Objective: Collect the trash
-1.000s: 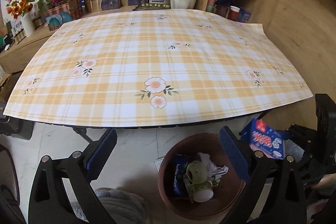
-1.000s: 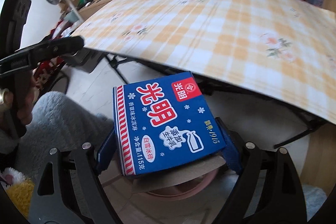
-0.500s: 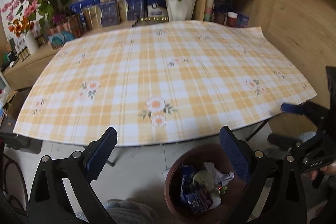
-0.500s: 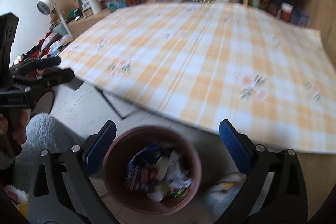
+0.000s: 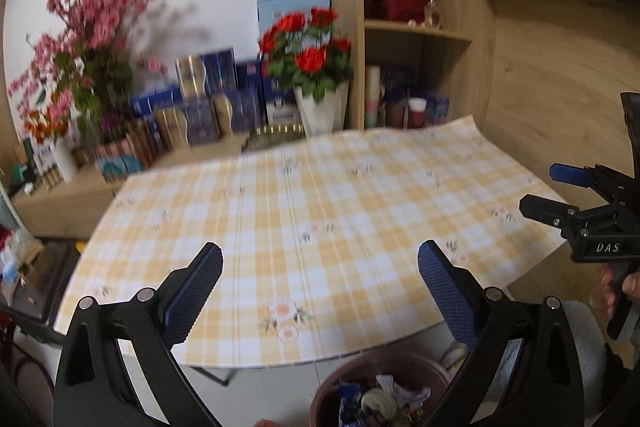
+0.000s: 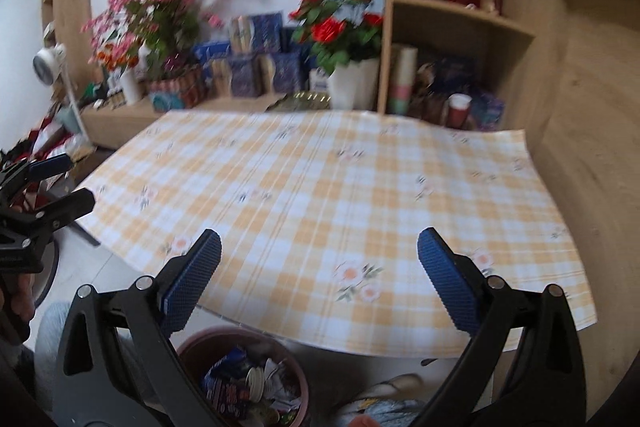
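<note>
Right wrist: carton gone from jaws.

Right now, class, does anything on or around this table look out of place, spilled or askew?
Nothing stands out. The checked tablecloth lies flat, the trash sits inside the brown bin on the floor, with no spill visible, and the red flowers stand upright.

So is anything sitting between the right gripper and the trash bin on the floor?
Nothing visible. The right gripper is open and empty above the table's near edge, and the brown trash bin sits just below and in front of that edge, top open, already holding wrappers and a blue carton.
</note>
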